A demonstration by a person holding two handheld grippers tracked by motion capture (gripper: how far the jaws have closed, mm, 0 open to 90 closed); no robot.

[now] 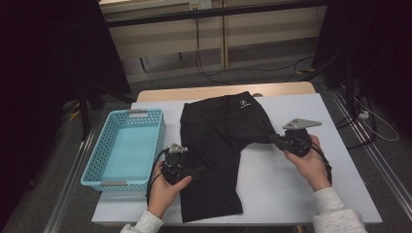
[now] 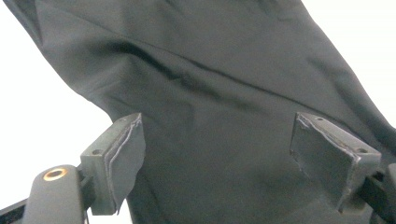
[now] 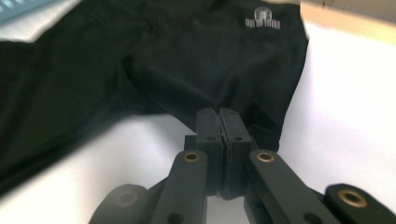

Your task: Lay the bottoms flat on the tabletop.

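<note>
Right gripper (image 1: 276, 140) clenched on hem of black shorts (image 1: 218, 141). Left gripper (image 2: 217, 154) wide open, shorts fabric lay between jaws, unpinched.

Basket (image 1: 124, 148) blocks left; bare table (image 1: 311, 199) right

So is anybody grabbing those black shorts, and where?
Yes. The right gripper pinches the black shorts at a leg hem. The left gripper is open over the other leg.
</note>
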